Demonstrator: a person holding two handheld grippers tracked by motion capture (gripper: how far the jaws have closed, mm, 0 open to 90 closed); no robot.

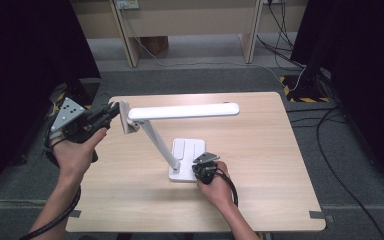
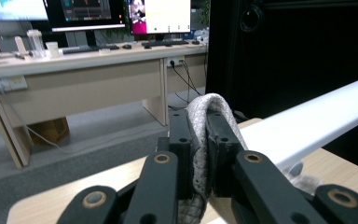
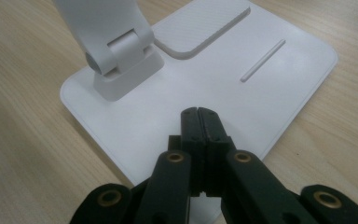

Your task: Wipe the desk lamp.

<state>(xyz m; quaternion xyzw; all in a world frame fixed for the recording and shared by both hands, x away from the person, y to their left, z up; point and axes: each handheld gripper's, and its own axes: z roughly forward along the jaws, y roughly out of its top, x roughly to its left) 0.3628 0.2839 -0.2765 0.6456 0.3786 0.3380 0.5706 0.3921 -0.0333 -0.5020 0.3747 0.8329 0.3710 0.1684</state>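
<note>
Left hand-held gripper (image 2: 199, 140) clamped on grey cloth (image 2: 200, 154) at lamp (image 1: 184, 111) head, 9 o'clock end. Right hand-held gripper (image 3: 199, 114) fully closed, empty, pressed on lamp base (image 3: 279, 88). Risk: cloth snagged hinge, base slid on surface (image 1: 280, 165).

Two bare forearms, no sleeves showing, enter from the near edge in the high view, each hand carrying a black two-jaw gripper. The left black gripper (image 1: 111, 112) is topped by a grey three-cornered plate dotted with dark round marks, and a thick black cable loops from it along the left forearm. The right black gripper (image 1: 200, 165) bears a smaller grey plate, with a black cable curling round the right wrist. In both gripper views the jaws are matt black blocks with small screw holes, carried on black link arms pinned by brass-coloured rings.
</note>
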